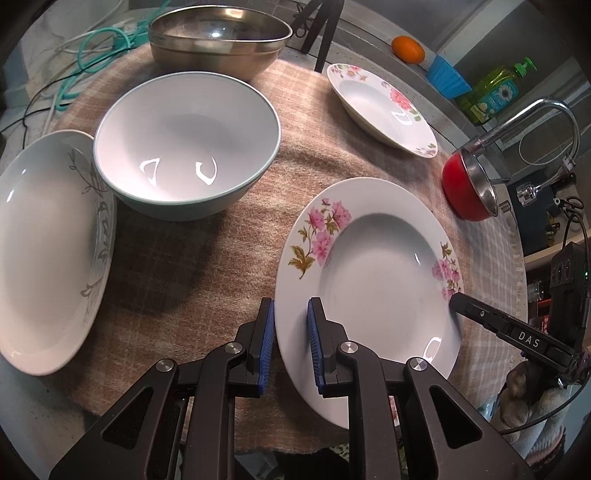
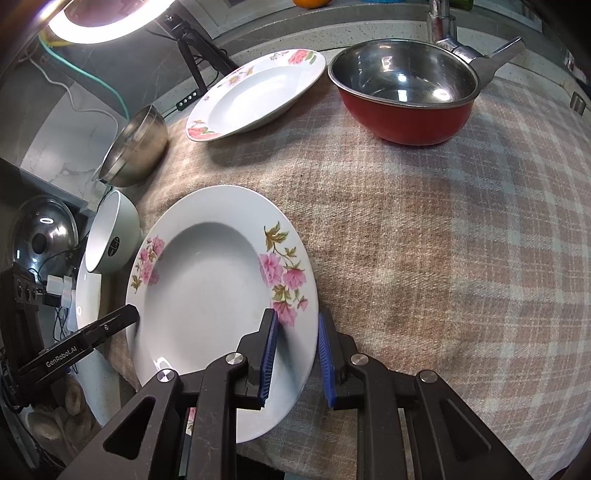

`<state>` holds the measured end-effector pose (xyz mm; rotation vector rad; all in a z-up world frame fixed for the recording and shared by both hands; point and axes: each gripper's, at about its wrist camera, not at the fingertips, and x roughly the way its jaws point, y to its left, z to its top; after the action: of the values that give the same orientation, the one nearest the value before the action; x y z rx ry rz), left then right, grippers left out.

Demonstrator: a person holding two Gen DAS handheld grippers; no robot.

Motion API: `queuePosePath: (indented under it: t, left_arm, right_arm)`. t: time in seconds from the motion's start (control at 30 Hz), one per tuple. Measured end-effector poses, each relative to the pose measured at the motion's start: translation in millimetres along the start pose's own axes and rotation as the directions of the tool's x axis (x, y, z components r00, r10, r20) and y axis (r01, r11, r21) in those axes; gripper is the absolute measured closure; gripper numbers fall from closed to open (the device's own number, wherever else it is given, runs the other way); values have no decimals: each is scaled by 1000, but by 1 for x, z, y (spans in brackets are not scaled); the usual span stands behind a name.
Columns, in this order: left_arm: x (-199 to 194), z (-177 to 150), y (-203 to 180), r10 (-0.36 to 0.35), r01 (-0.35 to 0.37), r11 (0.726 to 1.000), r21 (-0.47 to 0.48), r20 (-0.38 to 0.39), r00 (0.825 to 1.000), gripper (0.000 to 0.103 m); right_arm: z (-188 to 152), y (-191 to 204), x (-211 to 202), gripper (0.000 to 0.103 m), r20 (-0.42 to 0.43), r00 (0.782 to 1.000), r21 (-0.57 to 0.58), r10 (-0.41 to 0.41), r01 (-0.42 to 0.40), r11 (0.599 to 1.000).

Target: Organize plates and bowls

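Your left gripper (image 1: 291, 345) fingers pinch the left rim of the white deep plate with pink flowers (image 1: 373, 280), which lies on the plaid-cloth surface (image 1: 207, 254); your right gripper (image 2: 297, 356) fingers pinch its right rim. Red bowl with steel inside (image 2: 402, 90) stands far right.

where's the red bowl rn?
Red bowl sits at the far right of the cloth under the faucet, right of the far floral plate.

The orange (image 2: 310, 3) is cut off by the right-wrist view's top edge.
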<state>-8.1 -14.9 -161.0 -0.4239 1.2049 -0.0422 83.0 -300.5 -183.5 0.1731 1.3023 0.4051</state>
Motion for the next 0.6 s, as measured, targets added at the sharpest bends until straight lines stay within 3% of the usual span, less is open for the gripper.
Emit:
queuePosePath:
  t: [0.17,0.3,0.6]
  left_arm:
    - [-3,0,0,12,-12,1000,8,8,1000,87]
    - [-6,0,0,19,-19,1000,8,14,1000,87]
    - [-16,-3,4,28,-28,1000,7,22,999,87]
  right_arm:
    - [0,7,-6,83,26,998,-47,-63,64,997]
    - [2,5,-14,75,55,994,-51,-97,100,994]
    - [4,0,-35,75,116,988,-18,-105,108,994]
